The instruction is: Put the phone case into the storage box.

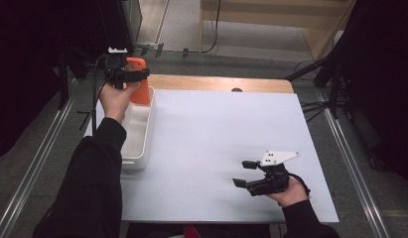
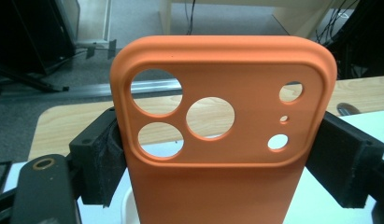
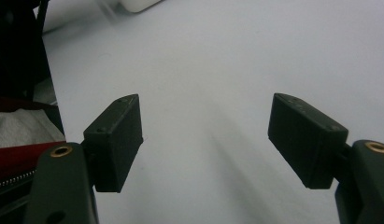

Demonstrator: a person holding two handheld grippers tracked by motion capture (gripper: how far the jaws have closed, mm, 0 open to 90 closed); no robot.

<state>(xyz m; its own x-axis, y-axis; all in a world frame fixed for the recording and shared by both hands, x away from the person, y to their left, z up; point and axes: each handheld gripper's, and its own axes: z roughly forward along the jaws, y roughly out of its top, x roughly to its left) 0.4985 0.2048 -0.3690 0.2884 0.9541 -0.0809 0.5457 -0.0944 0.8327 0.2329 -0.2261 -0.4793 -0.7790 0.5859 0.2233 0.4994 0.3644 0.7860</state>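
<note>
An orange phone case (image 2: 222, 140) with several round camera holes stands upright between the jaws of my left gripper (image 2: 222, 161), whose black pads press on its two long sides. From above, the case (image 1: 139, 84) and the left gripper (image 1: 129, 74) hang over the far end of a white bin (image 1: 142, 144) at the table's left edge. My right gripper (image 1: 245, 173) rests low over the white table near the front right, pointing left. Its jaws stand wide apart with nothing between them, and the right gripper (image 3: 206, 135) faces bare tabletop.
The white table sheet (image 1: 216, 148) covers a wooden top whose far strip shows. A dark stand and cables are on the floor to the right. Floor rails run along both sides of the table.
</note>
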